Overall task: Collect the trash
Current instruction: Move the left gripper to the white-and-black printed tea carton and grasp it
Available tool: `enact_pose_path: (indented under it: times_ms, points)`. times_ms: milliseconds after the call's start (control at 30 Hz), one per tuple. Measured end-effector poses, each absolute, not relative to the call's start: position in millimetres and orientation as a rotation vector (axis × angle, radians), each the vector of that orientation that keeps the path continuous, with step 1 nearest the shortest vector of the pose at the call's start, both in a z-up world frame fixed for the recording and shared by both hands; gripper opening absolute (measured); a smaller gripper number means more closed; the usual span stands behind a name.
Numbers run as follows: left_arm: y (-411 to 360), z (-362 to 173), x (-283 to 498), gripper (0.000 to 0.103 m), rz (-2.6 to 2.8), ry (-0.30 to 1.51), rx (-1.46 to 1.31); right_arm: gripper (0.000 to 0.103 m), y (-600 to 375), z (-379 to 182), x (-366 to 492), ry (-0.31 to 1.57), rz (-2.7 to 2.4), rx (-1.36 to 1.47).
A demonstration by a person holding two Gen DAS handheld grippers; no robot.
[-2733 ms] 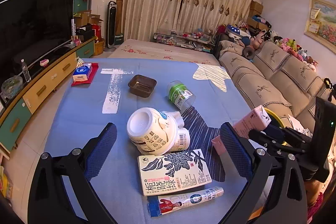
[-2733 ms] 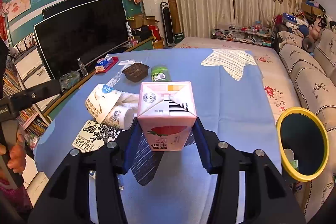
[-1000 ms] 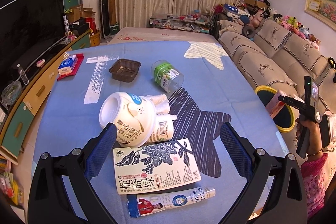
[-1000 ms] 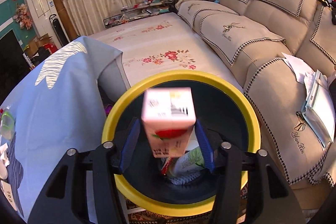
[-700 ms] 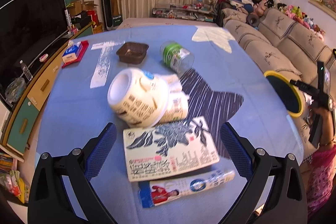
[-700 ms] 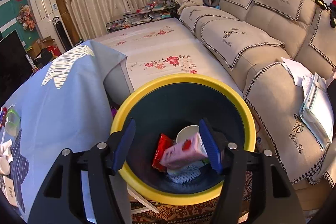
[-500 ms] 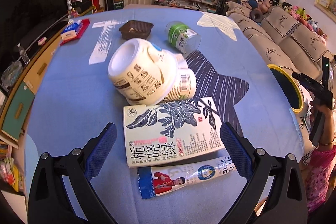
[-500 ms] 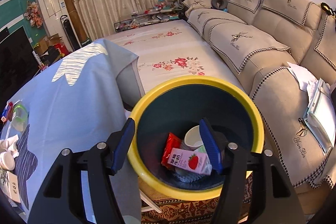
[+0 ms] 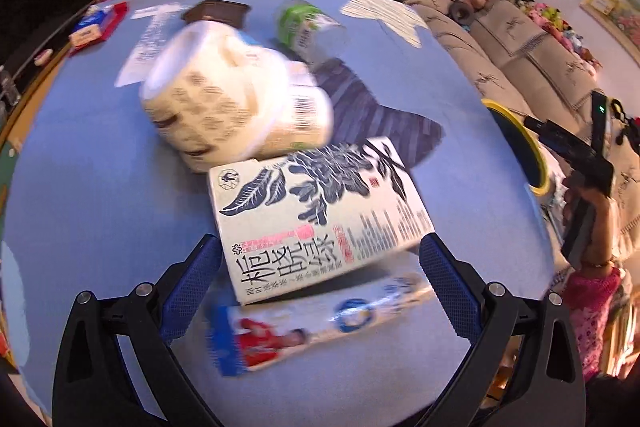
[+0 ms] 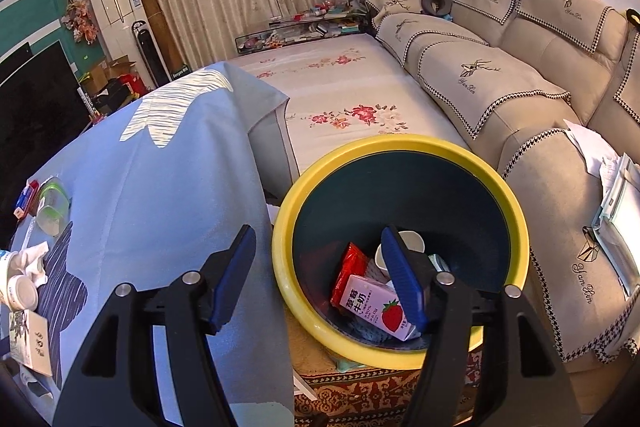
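— Where are my grippers now, and the trash?

— My left gripper is wide open, holding nothing; its blue pads stand on both sides of the flat white carton with dark leaf print; a blue-and-red printed tube lies just under it. My right gripper is open and empty above the yellow-rimmed dark bin; the pink strawberry milk carton lies inside.

— What may fail?

— The left view is blurred; I may close on the tube together with the carton, or push the carton against the white paper bowls, because all three are touching or very near.
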State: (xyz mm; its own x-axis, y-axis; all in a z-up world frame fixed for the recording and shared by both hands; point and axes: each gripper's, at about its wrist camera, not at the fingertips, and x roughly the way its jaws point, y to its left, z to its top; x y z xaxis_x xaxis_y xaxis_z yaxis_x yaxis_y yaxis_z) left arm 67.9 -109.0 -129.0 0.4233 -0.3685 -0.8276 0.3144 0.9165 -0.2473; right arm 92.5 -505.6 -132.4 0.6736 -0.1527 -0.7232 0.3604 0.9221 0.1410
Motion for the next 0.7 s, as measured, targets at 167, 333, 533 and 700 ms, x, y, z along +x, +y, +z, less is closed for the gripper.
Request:
enact_pose_path:
  times_ms: [167, 333, 533, 700]
  points:
    - [-158, -127, 54, 0.097, -0.565, 1.077, -0.002, 0.062, -509, -130, 87, 0.769, -0.293, 0.298]
    - [-202, -113, 47, 0.097, -0.692, 1.035, 0.08, 0.063, -510, -130, 83, 0.765, -0.284, 0.307]
    - [-216, -97, 77, 0.097, -0.566, 0.94, 0.195, 0.063, -512, -129, 80, 0.756, -0.281, 0.316]
    - [-230, -112, 106, 0.097, -0.534, 0.957, 0.265, 0.063, -512, -131, 80, 0.76, -0.272, 0.32]
